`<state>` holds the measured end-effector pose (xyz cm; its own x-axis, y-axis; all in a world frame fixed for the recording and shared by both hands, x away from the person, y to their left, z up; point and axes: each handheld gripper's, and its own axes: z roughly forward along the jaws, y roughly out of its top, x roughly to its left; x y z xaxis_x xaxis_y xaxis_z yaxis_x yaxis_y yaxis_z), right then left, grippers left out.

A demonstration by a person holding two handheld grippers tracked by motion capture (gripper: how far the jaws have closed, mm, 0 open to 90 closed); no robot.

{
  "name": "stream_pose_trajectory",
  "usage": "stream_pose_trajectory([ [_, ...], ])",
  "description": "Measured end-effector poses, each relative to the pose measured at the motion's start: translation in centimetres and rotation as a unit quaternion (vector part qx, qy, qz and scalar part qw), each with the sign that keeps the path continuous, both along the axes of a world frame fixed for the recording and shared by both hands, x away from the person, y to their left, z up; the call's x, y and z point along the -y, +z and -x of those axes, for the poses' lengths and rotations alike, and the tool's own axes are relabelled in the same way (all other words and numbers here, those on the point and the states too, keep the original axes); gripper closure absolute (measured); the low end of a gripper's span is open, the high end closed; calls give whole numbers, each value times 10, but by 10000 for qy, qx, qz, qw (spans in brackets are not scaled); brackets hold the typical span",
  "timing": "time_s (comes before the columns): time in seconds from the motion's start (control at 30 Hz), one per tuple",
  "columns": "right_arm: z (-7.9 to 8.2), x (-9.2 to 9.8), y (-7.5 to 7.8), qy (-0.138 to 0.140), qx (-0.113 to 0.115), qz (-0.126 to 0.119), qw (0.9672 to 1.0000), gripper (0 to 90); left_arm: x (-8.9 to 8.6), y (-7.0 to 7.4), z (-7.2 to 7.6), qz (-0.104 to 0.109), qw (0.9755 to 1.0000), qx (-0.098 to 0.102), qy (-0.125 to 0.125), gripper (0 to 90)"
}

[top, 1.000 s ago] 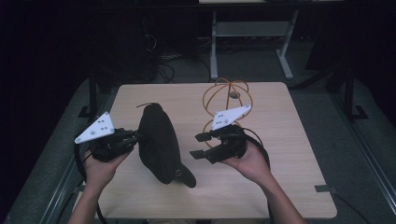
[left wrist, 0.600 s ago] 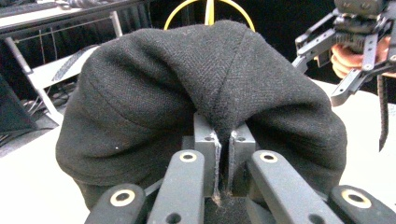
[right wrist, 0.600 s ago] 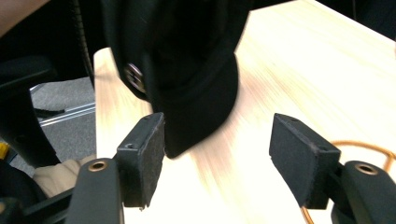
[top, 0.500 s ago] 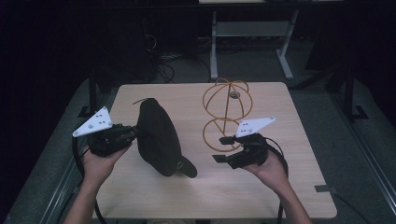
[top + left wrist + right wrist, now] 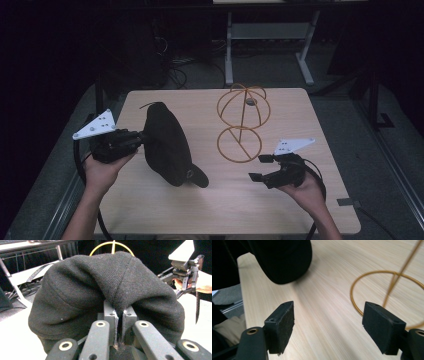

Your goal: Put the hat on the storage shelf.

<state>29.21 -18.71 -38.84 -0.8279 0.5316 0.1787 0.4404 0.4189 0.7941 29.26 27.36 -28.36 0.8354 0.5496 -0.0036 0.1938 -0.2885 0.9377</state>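
My left gripper [image 5: 140, 138] is shut on the back edge of a black cloth cap [image 5: 165, 145], which hangs over the left half of the wooden table [image 5: 200, 210]. In the left gripper view the pads [image 5: 110, 315] pinch a fold of the cap [image 5: 110, 282]. A gold wire hat stand [image 5: 242, 122] rises at the table's middle. My right gripper [image 5: 258, 167] hovers low at the near right, beside the stand's ring base [image 5: 374, 272]. Its jaws have just been opening and stand open, with nothing between them [image 5: 329, 322]. The cap's peak [image 5: 284, 260] lies beyond them.
A white metal frame [image 5: 230, 50] and cables sit on the dark floor beyond the table's far edge. A small tape tab [image 5: 347, 202] marks the near right edge. My right gripper [image 5: 186, 272] is seen past the cap in the left gripper view.
My right gripper has moved right and toward the near edge, away from the cap, and its jaws have widened. The cap has shifted slightly left with the left gripper.
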Motion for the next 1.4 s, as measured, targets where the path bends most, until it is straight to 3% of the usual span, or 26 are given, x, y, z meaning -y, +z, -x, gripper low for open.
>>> stream_pose_trajectory([
  [0.13, 1, 11, -6, -165, -21, -51, 9998, 239, -1, 4, -1, 22, 10000, -25, -4, 858],
  [0.27, 1, 20, -13, -333, -23, 77, 9994, 232, -2, 10, -3, -45, 10000, -22, -16, 858],
  [0.7, -4, 41, -23, -560, -134, 180, 9982, 229, 2, 22, -16, 19, 10000, -38, -28, 858],
  [0.97, -4, 52, -27, -709, -184, 164, 9972, 228, 15, 31, -25, -171, 9997, -51, -148, 858],
  [1.4, -4, 72, -30, -942, -179, 79, 9954, 227, 40, 45, -48, -163, 9992, -47, -358, 858],
])
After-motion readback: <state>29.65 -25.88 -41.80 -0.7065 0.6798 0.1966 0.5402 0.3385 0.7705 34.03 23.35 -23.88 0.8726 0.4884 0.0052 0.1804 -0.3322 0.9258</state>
